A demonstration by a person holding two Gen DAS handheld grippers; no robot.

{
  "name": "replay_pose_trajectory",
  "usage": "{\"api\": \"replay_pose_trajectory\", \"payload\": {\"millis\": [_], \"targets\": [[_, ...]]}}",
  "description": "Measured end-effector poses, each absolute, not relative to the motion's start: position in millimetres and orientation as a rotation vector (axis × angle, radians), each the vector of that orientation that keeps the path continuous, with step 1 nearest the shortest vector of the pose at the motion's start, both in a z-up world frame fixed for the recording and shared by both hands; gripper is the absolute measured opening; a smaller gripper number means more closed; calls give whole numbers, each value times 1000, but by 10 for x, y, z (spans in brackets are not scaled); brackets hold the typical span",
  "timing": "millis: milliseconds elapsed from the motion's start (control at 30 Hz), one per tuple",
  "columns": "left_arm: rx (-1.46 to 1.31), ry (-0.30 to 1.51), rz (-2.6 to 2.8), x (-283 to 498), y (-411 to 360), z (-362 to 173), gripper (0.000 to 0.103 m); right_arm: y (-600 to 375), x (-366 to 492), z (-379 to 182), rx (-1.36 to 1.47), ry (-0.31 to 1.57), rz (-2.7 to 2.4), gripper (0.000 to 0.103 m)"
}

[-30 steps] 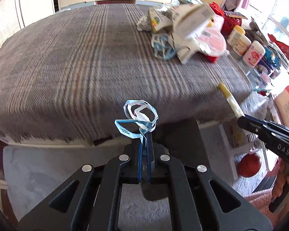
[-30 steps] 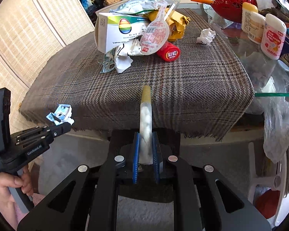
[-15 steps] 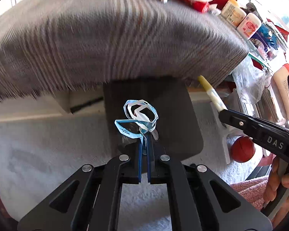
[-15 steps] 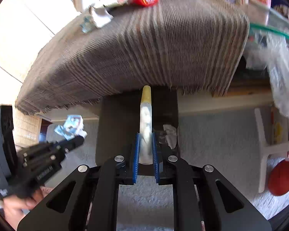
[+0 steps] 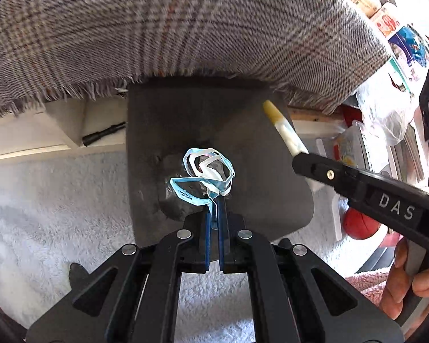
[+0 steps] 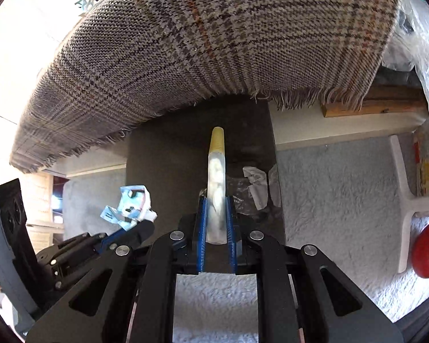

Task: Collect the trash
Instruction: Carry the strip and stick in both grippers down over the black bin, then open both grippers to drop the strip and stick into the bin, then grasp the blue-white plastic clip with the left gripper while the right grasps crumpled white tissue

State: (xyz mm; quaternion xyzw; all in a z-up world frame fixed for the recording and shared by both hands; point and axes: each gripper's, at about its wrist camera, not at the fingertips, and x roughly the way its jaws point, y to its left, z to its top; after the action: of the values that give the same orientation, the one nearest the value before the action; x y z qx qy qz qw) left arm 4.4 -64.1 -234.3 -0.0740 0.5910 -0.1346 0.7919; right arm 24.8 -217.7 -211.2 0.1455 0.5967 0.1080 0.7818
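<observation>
Left tool clamps crumpled blue-and-white paper scrap; right tool clamps yellow-capped translucent plastic tube. Both hang over the dark grey bin below the plaid-covered surface. Step, judged: drop-off. Next: part each tool's fingers over the bin.

Both grippers over the bin, below the table's front edge

The bin stands on the rug under the cloth's fringe. The left gripper holds its wrapper scrap above the opening — the right gripper, just to its right, holds a tube there too, over crumpled paper inside. A ball lies far right.
</observation>
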Motion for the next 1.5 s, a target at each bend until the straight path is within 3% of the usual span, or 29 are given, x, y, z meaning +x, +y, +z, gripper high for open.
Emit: {"api": "replay_pose_trajectory", "payload": {"millis": [333,400,467,533,567,600,667,700,767,867,1500], "targets": [[-192,1294,-307,106,-568,-2369,8,-2125,317,-2100,289,1283,211,16],[-206,1285,-311,101,-555,-2347,31,-2153,335,-2083,310,1275,211,17],[-206,1269,-307,95,-532,-2302,40,-2186,344,-2083,332,1274,212,18],[-195,1260,-294,86,-515,-2269,45,-2218,347,-2073,329,1272,196,36],[-191,1258,-285,80,-505,-2255,53,-2242,341,-2058,328,1263,180,62],[-188,1255,-276,74,-491,-2240,63,-2271,333,-2043,334,1249,167,70],[-181,1246,-254,58,-460,-2195,77,-2306,324,-2014,331,1234,144,71],[-177,1239,-245,47,-448,-2166,86,-2317,323,-1999,325,1231,137,76],[-167,1224,-237,30,-429,-2096,92,-2335,307,-1934,305,1214,111,91],[-165,1211,-230,11,-386,-2004,95,-2377,271,-1790,265,1164,74,100],[-121,1056,-158,169,-101,-897,95,-2855,382,-672,202,1011,120,100]]}}
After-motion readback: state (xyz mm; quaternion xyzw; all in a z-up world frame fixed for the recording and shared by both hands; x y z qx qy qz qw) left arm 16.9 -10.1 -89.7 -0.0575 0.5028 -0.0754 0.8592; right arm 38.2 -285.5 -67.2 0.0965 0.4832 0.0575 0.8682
